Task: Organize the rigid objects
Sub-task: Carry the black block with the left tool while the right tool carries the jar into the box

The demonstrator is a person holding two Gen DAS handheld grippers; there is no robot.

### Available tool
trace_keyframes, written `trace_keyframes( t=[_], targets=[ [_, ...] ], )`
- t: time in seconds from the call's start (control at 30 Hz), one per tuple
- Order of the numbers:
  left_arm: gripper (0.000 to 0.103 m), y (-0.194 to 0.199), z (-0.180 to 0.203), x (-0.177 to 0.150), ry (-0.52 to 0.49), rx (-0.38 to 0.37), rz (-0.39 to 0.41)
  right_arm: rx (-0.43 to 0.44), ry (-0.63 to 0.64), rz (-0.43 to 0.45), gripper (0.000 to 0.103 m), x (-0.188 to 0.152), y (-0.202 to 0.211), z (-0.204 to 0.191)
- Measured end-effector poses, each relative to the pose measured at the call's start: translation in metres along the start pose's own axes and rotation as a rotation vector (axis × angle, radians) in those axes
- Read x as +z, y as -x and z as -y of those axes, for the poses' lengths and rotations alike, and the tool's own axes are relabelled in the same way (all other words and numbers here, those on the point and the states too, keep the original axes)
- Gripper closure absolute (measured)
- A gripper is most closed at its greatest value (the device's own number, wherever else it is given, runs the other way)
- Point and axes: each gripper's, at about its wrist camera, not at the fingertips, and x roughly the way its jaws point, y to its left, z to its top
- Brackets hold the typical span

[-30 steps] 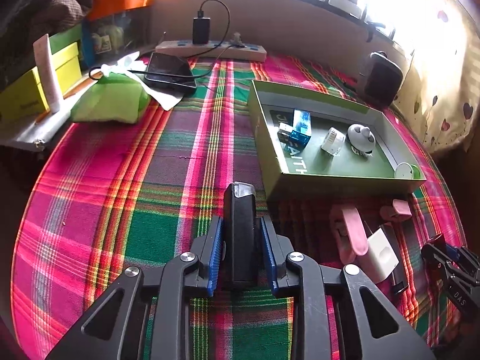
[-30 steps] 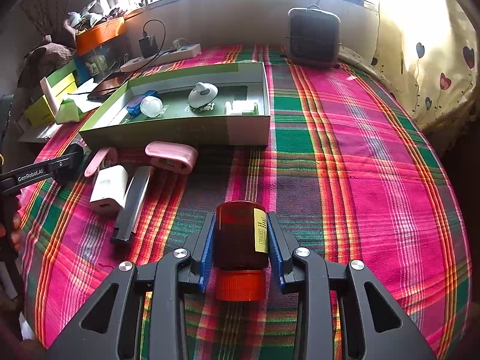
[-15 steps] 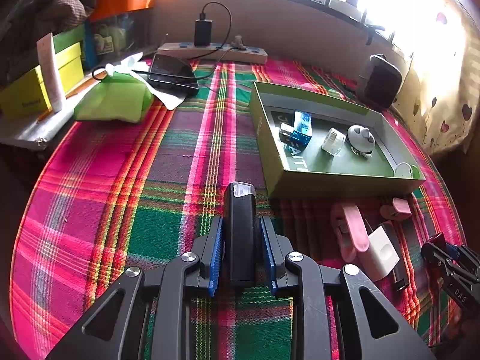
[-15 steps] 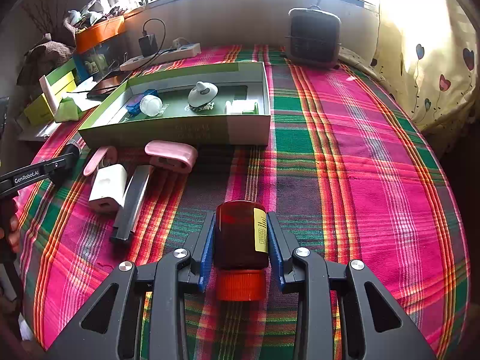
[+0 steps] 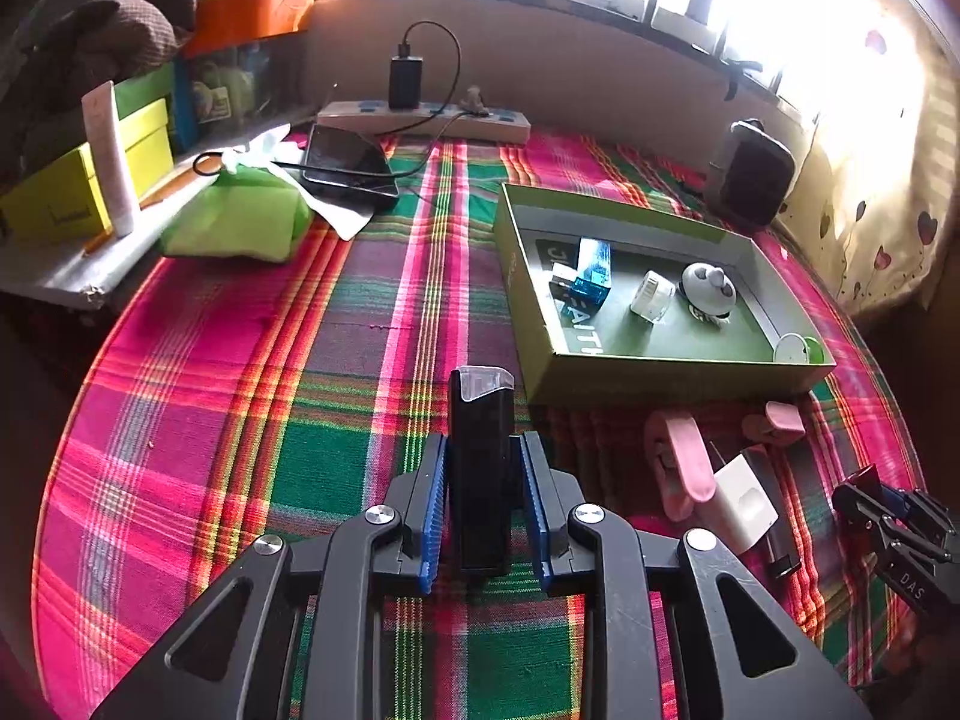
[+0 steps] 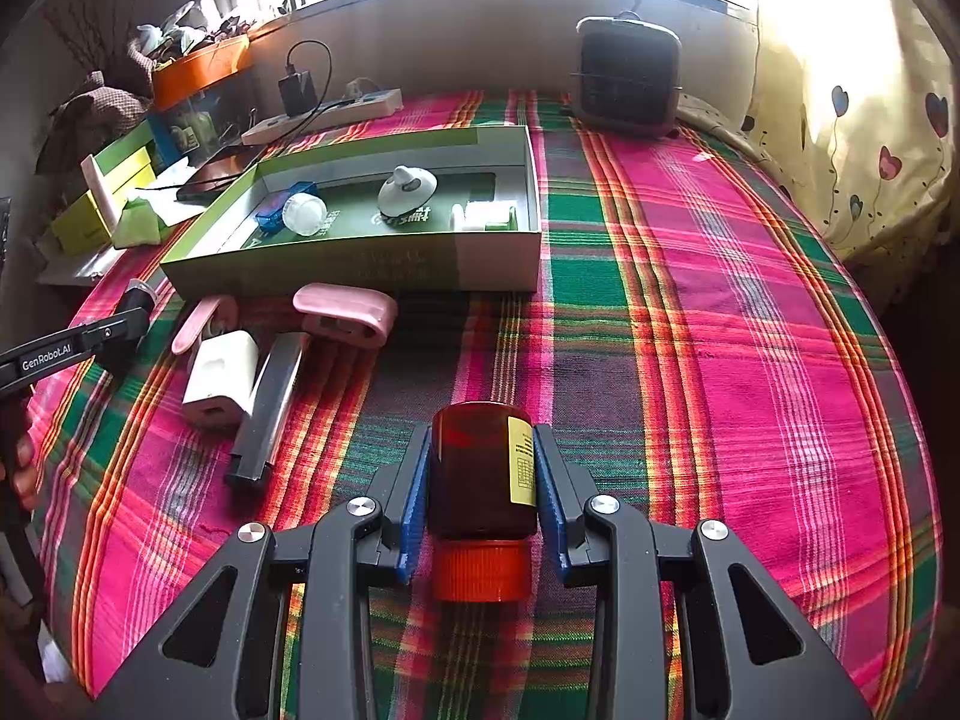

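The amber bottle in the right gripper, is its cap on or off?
On. The amber bottle wears its orange cap, at the end nearest the camera.

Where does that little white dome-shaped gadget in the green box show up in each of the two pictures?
Left wrist view: the white dome gadget sits right of centre, toward the far right end of the green box.
Right wrist view: it sits upper middle, mid-box.
Shared landmark: the pink stapler just outside the box's near wall.

We see the left claw (image 5: 483, 504) gripping a black stick-shaped device (image 5: 480, 468), clear cap forward, over the plaid cloth (image 5: 240, 390). Green tray (image 5: 660, 369) sits ahead-right, holding a blue box (image 5: 593, 270) and small white items.
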Motion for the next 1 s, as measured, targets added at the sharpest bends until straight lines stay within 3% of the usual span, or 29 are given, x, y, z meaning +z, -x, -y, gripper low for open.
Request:
trace_keyframes(
  t=[0.6,1.0],
  targets=[
    [0.081,0.025,0.010,0.010,-0.038,-0.051,0.044,0.012,0.008,0.065,0.070,0.022,0.019,-0.002],
    [0.081,0.022,0.025,0.033,-0.074,-0.114,0.049,0.034,0.033,0.106,0.070,0.057,0.024,-0.005]
  ],
)
